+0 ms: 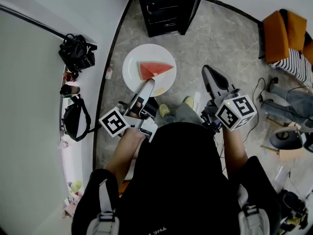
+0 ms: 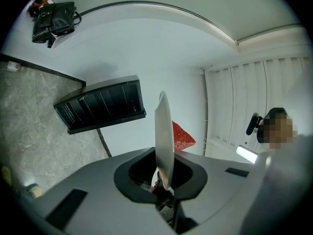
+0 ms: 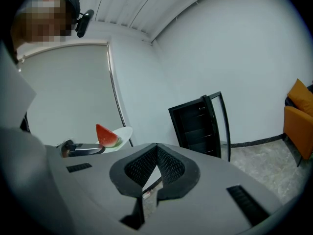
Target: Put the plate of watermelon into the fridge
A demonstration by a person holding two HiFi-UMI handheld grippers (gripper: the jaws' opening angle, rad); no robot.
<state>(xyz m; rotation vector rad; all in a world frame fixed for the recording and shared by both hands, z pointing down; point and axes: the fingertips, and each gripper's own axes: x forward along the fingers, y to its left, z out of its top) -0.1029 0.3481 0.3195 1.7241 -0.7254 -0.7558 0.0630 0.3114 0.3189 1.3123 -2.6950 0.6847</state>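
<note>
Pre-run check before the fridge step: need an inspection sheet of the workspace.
Surface: grey stone floor; no table in view.
Job's things: white plate carrying one watermelon wedge, held above the floor; black fridge ahead, door open.
Clutter: black bags at far left.
Grippers: left gripper shut on the plate's rim; right gripper shut, nothing between its jaws.
Cables: loose cable on the floor at right.
Surroundings: orange chair; another person's legs at right.
</note>
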